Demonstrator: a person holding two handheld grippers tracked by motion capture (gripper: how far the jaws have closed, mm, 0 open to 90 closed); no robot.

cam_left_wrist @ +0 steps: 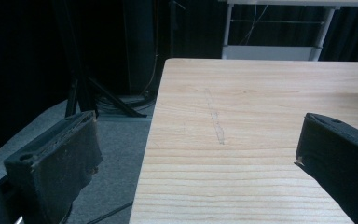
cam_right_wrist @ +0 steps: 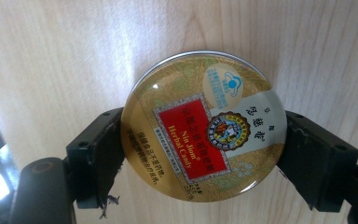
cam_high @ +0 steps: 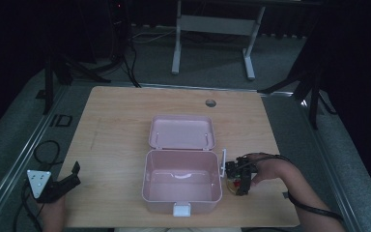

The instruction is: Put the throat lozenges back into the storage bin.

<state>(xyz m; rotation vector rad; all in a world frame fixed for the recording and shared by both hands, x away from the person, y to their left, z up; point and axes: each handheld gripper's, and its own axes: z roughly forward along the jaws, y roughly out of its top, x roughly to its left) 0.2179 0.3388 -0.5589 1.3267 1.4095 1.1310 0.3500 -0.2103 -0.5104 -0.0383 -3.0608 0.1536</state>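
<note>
Left gripper (cam_high: pixel 72 175), matte black with worn padded jaws, spread wide over the pale wood-grain table (cam_high: pixel 121 121) at its left edge. Centre: glossy pink plastic box (cam_high: pixel 182 186), lid open flat behind. Right gripper (cam_right_wrist: pixel 204 149) clamps a round gold metal candy tin (cam_right_wrist: pixel 204 125), lying flat just right of the box; red label runs diagonally

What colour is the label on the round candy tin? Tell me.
Red with gold lettering, on the round gold candy tin lid; clearest in the right gripper view.
</note>
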